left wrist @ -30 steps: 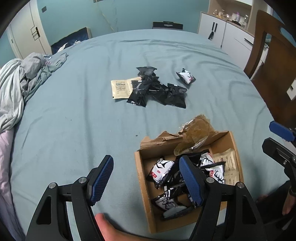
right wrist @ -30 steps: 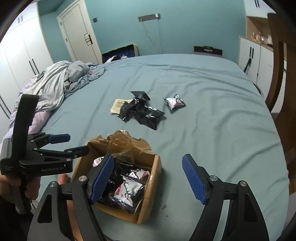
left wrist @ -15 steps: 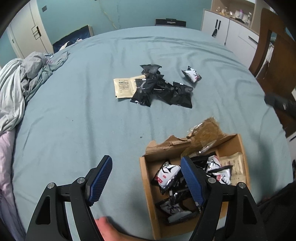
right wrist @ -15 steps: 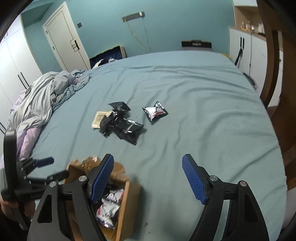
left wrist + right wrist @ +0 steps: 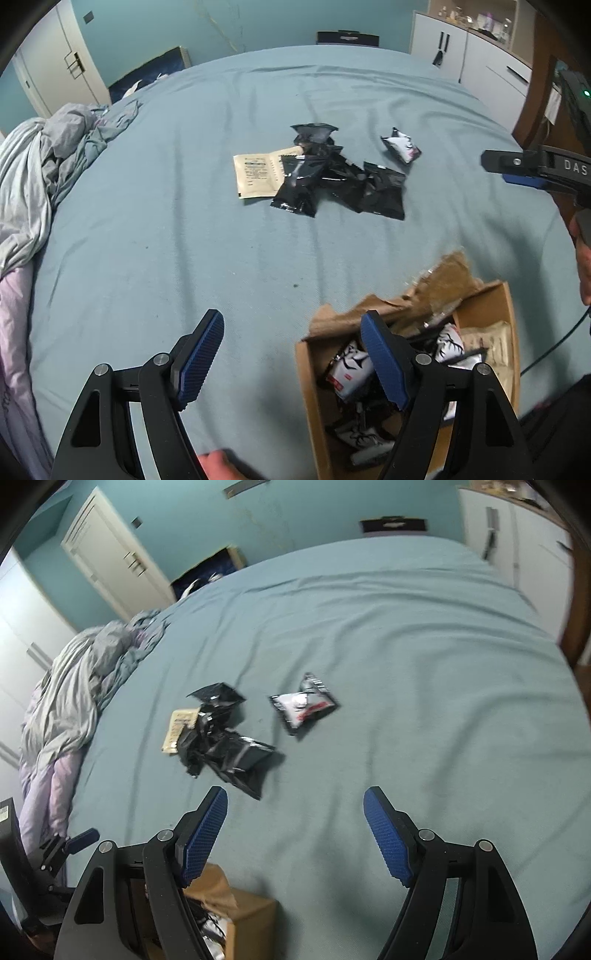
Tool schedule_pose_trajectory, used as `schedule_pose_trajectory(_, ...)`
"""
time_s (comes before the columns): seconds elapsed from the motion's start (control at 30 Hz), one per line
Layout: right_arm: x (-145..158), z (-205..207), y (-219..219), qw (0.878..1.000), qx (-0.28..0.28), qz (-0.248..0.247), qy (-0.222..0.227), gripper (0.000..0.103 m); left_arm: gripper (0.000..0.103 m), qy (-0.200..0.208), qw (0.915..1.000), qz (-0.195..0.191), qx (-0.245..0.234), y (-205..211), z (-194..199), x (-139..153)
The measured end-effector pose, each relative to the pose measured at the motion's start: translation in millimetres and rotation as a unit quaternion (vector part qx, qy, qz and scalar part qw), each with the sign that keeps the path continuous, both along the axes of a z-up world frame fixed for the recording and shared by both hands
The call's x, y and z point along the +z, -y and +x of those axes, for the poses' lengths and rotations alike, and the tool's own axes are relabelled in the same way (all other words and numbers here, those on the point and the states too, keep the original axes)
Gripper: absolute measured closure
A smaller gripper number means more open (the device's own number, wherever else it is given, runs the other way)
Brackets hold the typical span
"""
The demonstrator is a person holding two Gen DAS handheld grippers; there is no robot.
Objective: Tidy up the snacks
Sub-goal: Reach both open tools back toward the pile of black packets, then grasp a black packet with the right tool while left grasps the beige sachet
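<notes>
A pile of black snack packets (image 5: 332, 181) lies mid-bed beside a beige sachet (image 5: 258, 175); the pile also shows in the right wrist view (image 5: 229, 746). A white-and-black packet (image 5: 402, 149) lies apart to the right, also in the right wrist view (image 5: 304, 707). A cardboard box (image 5: 310, 391) holding several packets sits near the bed's front. My left gripper (image 5: 291, 354) is open and empty, its right finger over the box. My right gripper (image 5: 295, 830) is open and empty above the sheet, short of the packets; it also shows in the left wrist view (image 5: 517, 170).
Crumpled grey bedding (image 5: 40, 166) is heaped at the bed's left side. White cabinets (image 5: 476, 70) and a brown wooden chair (image 5: 539, 110) stand to the right. The box's torn flap (image 5: 439, 284) sticks up at its far edge.
My right gripper has moved forward away from the box toward the loose packets. My left gripper has drawn slightly left and back, with the box sliding lower right in its view.
</notes>
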State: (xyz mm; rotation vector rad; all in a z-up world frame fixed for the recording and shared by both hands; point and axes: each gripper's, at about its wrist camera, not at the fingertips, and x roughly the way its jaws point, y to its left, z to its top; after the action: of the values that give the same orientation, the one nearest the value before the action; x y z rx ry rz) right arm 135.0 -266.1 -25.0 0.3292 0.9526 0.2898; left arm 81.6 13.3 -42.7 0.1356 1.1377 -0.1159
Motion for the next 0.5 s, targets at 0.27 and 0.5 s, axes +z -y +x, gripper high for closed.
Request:
schedule_pose_trajectory(0.27, -30, 64, -45, 0.995, 0.098, -0.018, -0.024, 0.027, 0.023, -0.009, 0.9995, -0.030, -0.002, -7, 11, -1)
schedule_pose_trajectory(0.5, -59, 105, -87, 0.989, 0.133, -0.014, -0.057, 0.027, 0.023, 0.041, 0.9981, -0.038, 0.027, -22, 20, 14)
